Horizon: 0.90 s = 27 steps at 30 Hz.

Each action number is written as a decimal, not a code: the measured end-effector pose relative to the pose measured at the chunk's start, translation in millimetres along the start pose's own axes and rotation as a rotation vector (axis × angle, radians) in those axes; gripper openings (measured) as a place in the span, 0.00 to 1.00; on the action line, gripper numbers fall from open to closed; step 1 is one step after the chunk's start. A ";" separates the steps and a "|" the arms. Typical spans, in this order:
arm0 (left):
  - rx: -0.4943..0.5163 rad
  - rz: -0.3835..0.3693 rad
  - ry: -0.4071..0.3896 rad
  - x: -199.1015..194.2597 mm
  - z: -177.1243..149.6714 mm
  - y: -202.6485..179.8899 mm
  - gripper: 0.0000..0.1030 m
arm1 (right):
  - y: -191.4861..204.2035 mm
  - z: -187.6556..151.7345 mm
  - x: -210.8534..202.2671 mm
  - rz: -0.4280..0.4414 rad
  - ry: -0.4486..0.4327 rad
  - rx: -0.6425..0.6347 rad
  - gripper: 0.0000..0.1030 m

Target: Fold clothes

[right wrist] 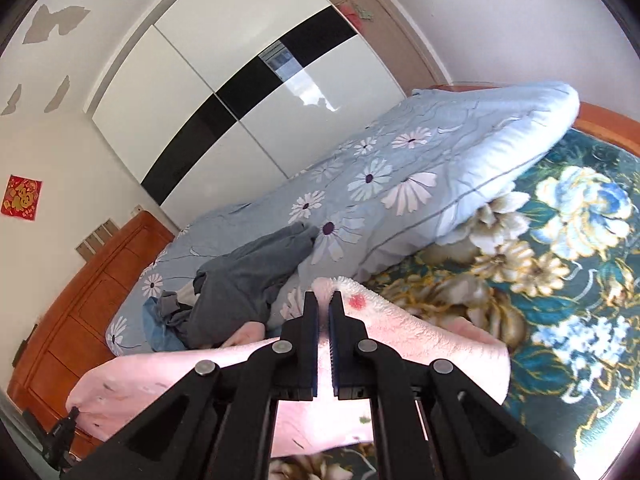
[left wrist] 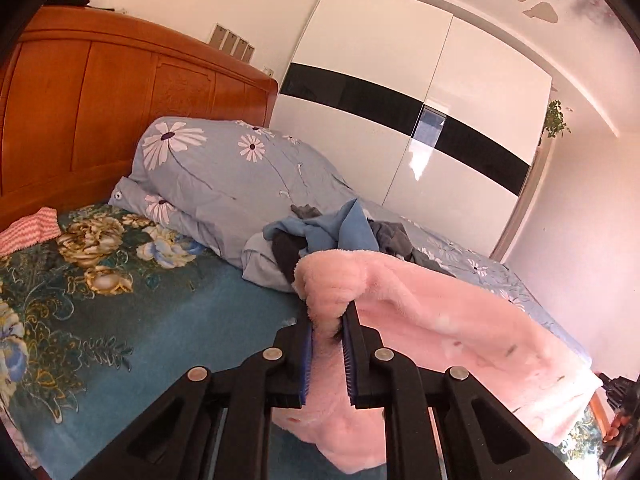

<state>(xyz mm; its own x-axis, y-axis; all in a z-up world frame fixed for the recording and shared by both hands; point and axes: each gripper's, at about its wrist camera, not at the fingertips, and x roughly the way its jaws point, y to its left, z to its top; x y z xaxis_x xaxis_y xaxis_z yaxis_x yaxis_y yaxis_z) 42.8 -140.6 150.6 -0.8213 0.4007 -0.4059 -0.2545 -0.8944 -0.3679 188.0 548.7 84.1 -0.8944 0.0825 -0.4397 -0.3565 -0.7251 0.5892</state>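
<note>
Above the floral bed sheet [left wrist: 240,292], we pinch the pink fleece garment [left wrist: 440,312] tightly: left gripper [left wrist: 327,320] clamps one edge, right gripper [right wrist: 323,308] another. We should keep tension even, lifting both corners level.

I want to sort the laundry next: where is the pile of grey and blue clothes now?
The pile of grey and blue clothes lies on the flowered blue quilt, just behind the pink fleece garment.

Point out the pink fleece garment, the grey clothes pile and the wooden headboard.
pink fleece garment [left wrist: 460,320], left wrist view, its middle.
grey clothes pile [right wrist: 248,280], right wrist view, centre.
wooden headboard [left wrist: 100,100], left wrist view, front panel.
</note>
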 end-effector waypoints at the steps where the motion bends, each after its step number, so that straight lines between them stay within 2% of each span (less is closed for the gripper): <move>1: -0.002 -0.004 0.008 -4.5 -8.3 5.3 0.14 | -11.5 -7.7 -7.8 -0.017 0.008 0.010 0.04; 9: -0.028 -0.019 0.106 -35.8 -104.7 29.8 0.14 | -83.8 -64.9 -51.0 -0.110 0.080 0.128 0.04; 14: -0.072 -0.012 0.141 -56.5 -143.4 50.3 0.14 | -109.3 -88.9 -63.6 -0.169 0.106 0.178 0.04; 19: -0.093 0.015 0.237 -46.7 -165.8 64.0 0.15 | -126.6 -108.5 -55.5 -0.282 0.170 0.171 0.04; 21: -0.075 0.015 0.241 -47.2 -165.3 60.1 0.18 | -130.1 -115.0 -47.8 -0.332 0.211 0.146 0.04; 24: -0.051 0.012 0.245 -49.8 -162.1 54.7 0.26 | -132.4 -116.2 -48.0 -0.346 0.222 0.145 0.05; 25: -0.042 0.011 0.239 -52.8 -159.6 53.3 0.33 | -131.8 -113.8 -51.5 -0.352 0.217 0.147 0.10; 26: -0.036 0.015 0.231 -56.5 -156.0 53.6 0.43 | -131.0 -111.2 -55.2 -0.359 0.211 0.149 0.21; 27: -0.038 0.017 0.220 -60.1 -152.4 54.8 0.50 | -128.2 -107.4 -60.3 -0.376 0.197 0.135 0.27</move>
<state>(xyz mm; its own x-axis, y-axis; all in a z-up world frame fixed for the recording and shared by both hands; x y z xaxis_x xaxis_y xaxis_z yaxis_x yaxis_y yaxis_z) 156.0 -183.4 27.4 -0.6930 0.4232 -0.5837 -0.2187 -0.8948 -0.3891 316.6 563.3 -37.8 -0.6318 0.1826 -0.7534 -0.6914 -0.5722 0.4411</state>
